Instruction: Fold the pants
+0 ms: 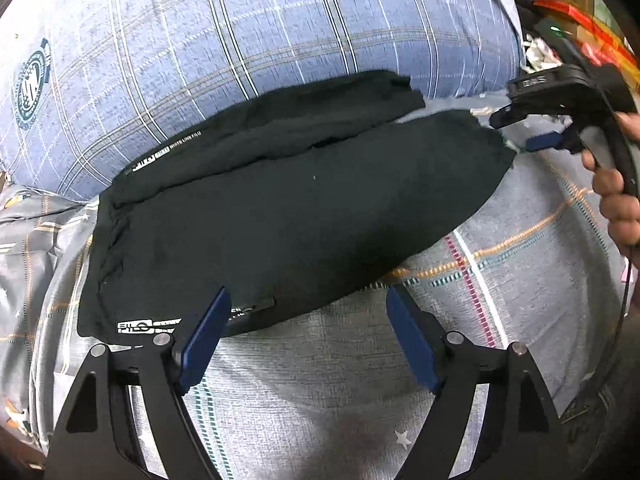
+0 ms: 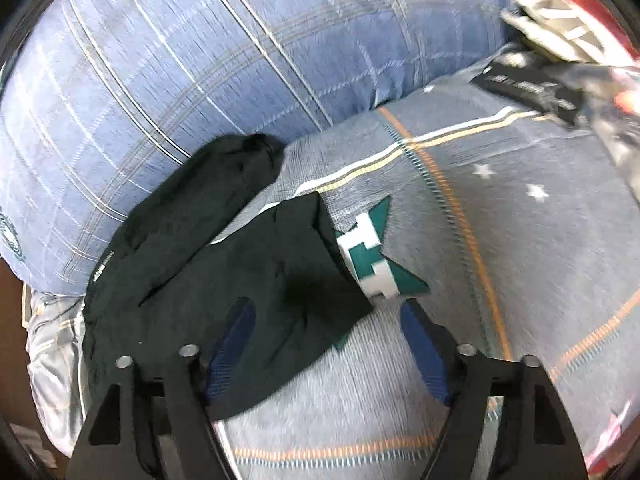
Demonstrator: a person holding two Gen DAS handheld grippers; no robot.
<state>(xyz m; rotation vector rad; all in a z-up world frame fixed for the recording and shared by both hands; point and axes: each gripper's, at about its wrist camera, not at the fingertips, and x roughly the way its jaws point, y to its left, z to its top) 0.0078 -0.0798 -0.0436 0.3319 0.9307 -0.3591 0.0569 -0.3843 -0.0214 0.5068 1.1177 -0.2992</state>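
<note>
- Pants (image 1: 296, 208): one pair, dark, lying on the bedsheet (image 1: 520, 264) just in front of the pillow (image 1: 248, 32), their far edge touching it.
- Fold state: the pants lie as a long flat band with one layer over another; at the end away from the pillow's crest the two layers part slightly. Judged as one lengthwise fold made, legs laid together.
- Left to do, as a judgement: at least one crosswise fold to shorten the band, then smoothing.
- Left tool (image 1: 308, 344): one, spread wide, nothing between its pads, poised at the near edge of the pants by the white label (image 1: 146, 326).
- Right tool (image 2: 324, 344): one, spread wide, gripping nothing; a corner of the pants lies loosely under its fingers.
- Hand (image 1: 618, 196): one seen, holding the right tool's handle.
- Pillow: one, blue checked.
- Bedsheet: one, grey with stars and stripes.
- Clutter beyond the pillow: blurred, uncounted.
</note>
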